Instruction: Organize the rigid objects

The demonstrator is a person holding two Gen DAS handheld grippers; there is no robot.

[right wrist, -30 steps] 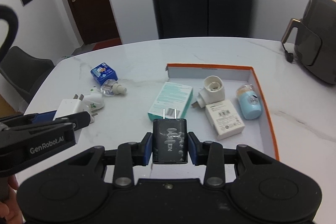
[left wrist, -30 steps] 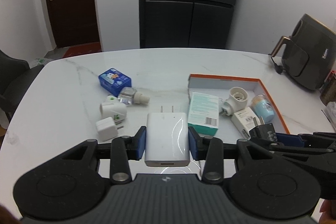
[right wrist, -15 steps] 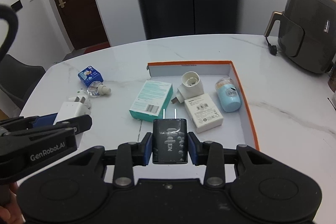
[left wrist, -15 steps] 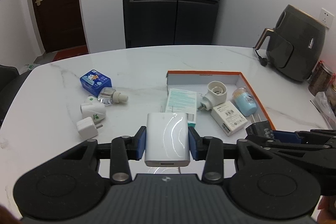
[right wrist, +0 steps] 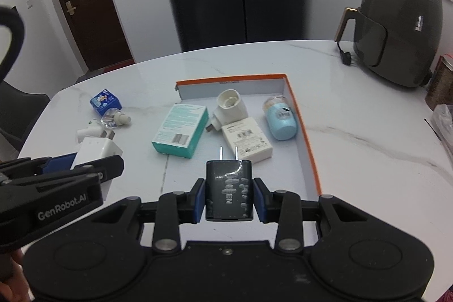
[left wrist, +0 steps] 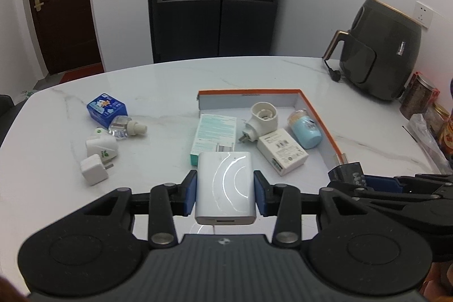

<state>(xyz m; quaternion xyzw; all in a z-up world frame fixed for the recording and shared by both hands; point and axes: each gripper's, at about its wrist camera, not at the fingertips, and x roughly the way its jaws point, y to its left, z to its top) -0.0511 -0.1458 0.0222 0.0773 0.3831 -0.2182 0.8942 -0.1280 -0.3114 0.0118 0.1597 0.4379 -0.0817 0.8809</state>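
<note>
Gripping a white charger (left wrist: 225, 186) between its blue pads, the left claw (left wrist: 225, 190) hangs above the marble bench (left wrist: 170, 75), just short of the near edge of the orange-rimmed tray (left wrist: 249, 91); the charger's prongs point toward the tray. The right claw (right wrist: 228, 193) is clamped on a black charger (right wrist: 228, 190), prongs forward, over the tray's near part.

Inside the tray, against its far wall, lies a white socket adapter (right wrist: 228, 109). Beside that, along the tray's right rim, lies a light-blue cylinder (right wrist: 281, 120), tipped on its side. A white flat adapter (right wrist: 246, 139) sits toward the tray's near side, touching the socket adapter. A teal box (right wrist: 179, 130) lies at the tray's open left side.

Left of the tray, on the bare bench, are a blue box (left wrist: 106, 109), a clear refill bottle (left wrist: 126, 128) and two small white plugs (left wrist: 97, 157).
</note>
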